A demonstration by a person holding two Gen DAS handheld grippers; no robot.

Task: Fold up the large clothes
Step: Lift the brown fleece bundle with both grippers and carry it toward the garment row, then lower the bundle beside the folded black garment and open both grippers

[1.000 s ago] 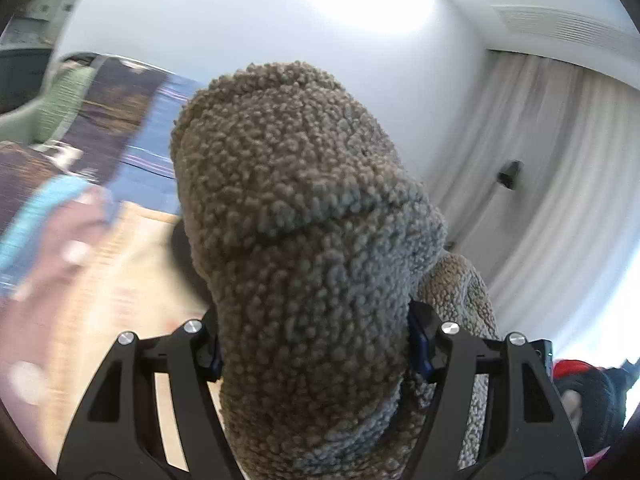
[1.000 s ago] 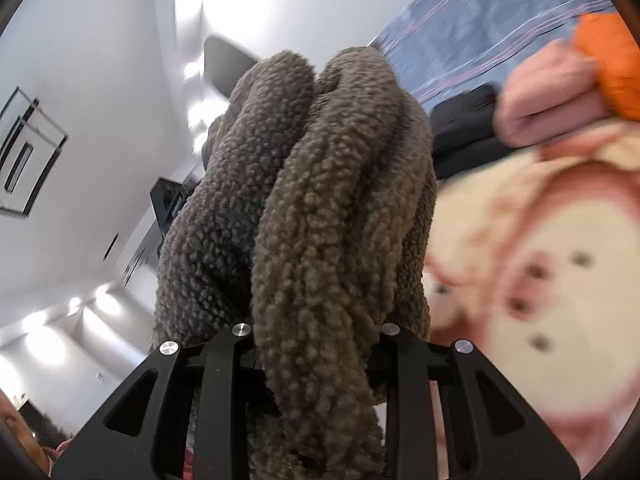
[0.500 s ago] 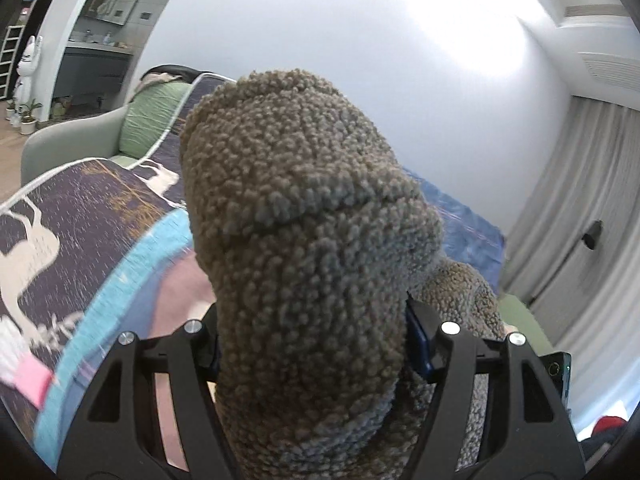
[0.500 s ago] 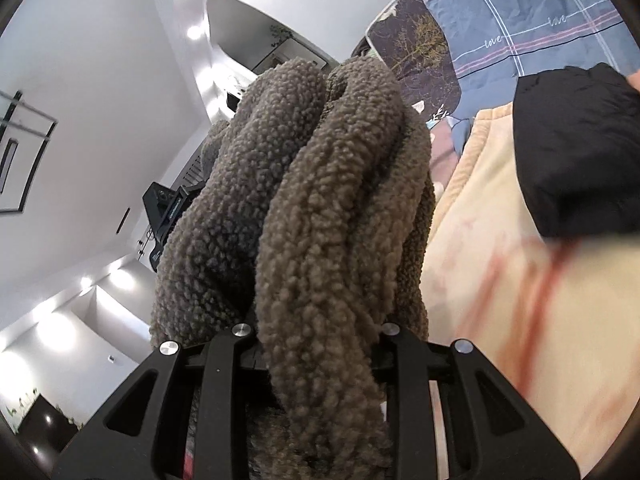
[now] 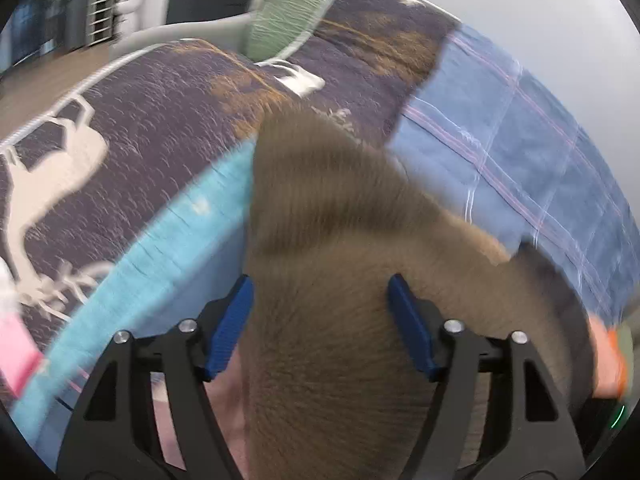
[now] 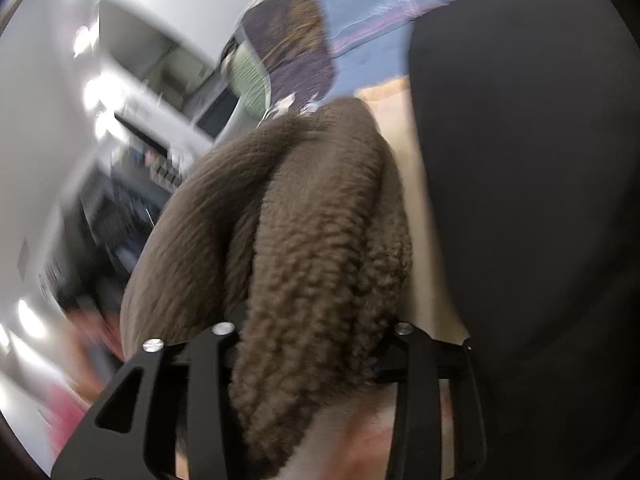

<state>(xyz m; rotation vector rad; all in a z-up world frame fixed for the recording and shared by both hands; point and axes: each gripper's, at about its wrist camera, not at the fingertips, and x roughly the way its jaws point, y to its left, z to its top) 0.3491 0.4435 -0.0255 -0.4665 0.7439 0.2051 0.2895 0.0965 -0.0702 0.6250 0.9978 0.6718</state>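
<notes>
A brown fleece garment (image 5: 340,220) fills the middle of the left wrist view, blurred by motion, and runs down between the blue pads (image 5: 232,328) of my left gripper (image 5: 319,284). Its jaws are opening, but both pads still touch the fleece. In the right wrist view a thick bunched roll of the same fleece (image 6: 320,220) hangs between the fingers of my right gripper (image 6: 312,320). Those jaws are opening too and stand wider than the roll was squeezed before; their pads are hidden. Both grippers point down toward the bed.
Below lies a bed with a dark deer-pattern blanket (image 5: 140,120), a cyan band (image 5: 180,240) and a blue plaid sheet (image 5: 520,140). A green cushion (image 5: 288,20) sits at the far end. A black garment (image 6: 520,160) lies on a cream blanket (image 6: 400,120), close on the right.
Both grippers have swung down from facing wall and ceiling to facing the bed. The right jaws have widened around the fleece roll. The left blue pads now show beside the fleece.
</notes>
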